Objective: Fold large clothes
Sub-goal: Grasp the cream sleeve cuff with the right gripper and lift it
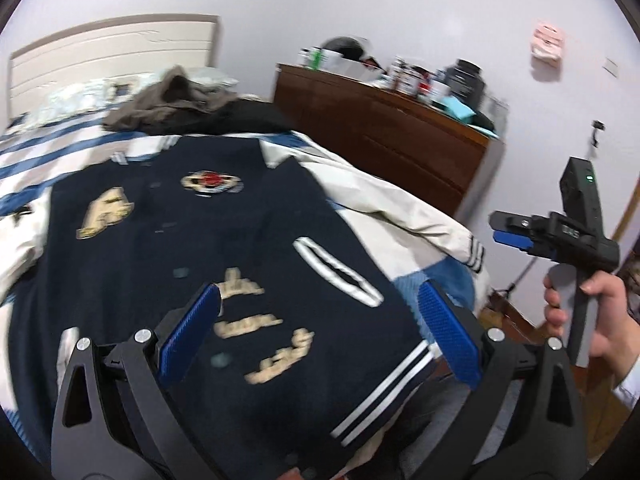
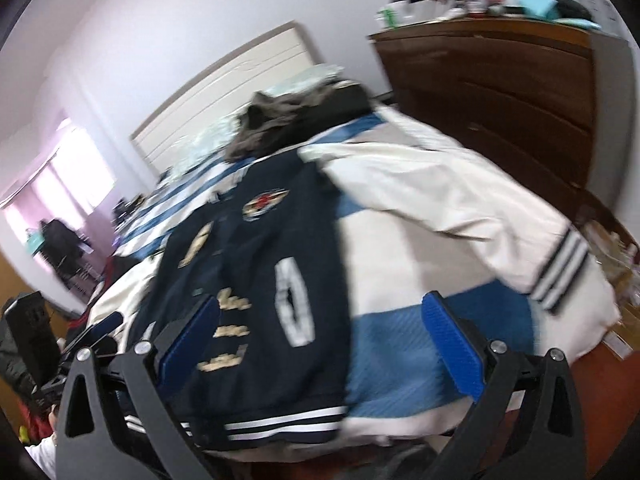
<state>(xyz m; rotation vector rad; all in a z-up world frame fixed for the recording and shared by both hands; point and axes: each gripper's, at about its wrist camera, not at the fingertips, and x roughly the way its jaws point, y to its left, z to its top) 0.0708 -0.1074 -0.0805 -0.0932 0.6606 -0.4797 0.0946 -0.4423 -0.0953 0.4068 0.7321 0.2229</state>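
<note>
Both views are blurred by motion, and the gold lettering on the jacket cannot be read; only a large "A" patch near the chest and a round badge with a red centre can be made out. The jacket's lower hem is partly hidden behind the left gripper in the left wrist view, and behind the right gripper in the right wrist view. The labels on the bottles and jars on the dresser are too small to be read.

The jacket is laid front-up on the bed, its striped hem towards the cameras and its collar towards the headboard. One cream sleeve is spread out to the side over the blue and white cover, its striped cuff near the bed's edge; the other sleeve is mostly cut off at the left of the left wrist view.

The left gripper's blue pads are held wide apart above the hem, with nothing between them. The right gripper's pads are likewise spread wide and empty; seen from the left wrist camera it is held up in a hand off the side of the bed.

A heap of brown and black clothes lies beyond the collar. A pink item hangs on the wall.
</note>
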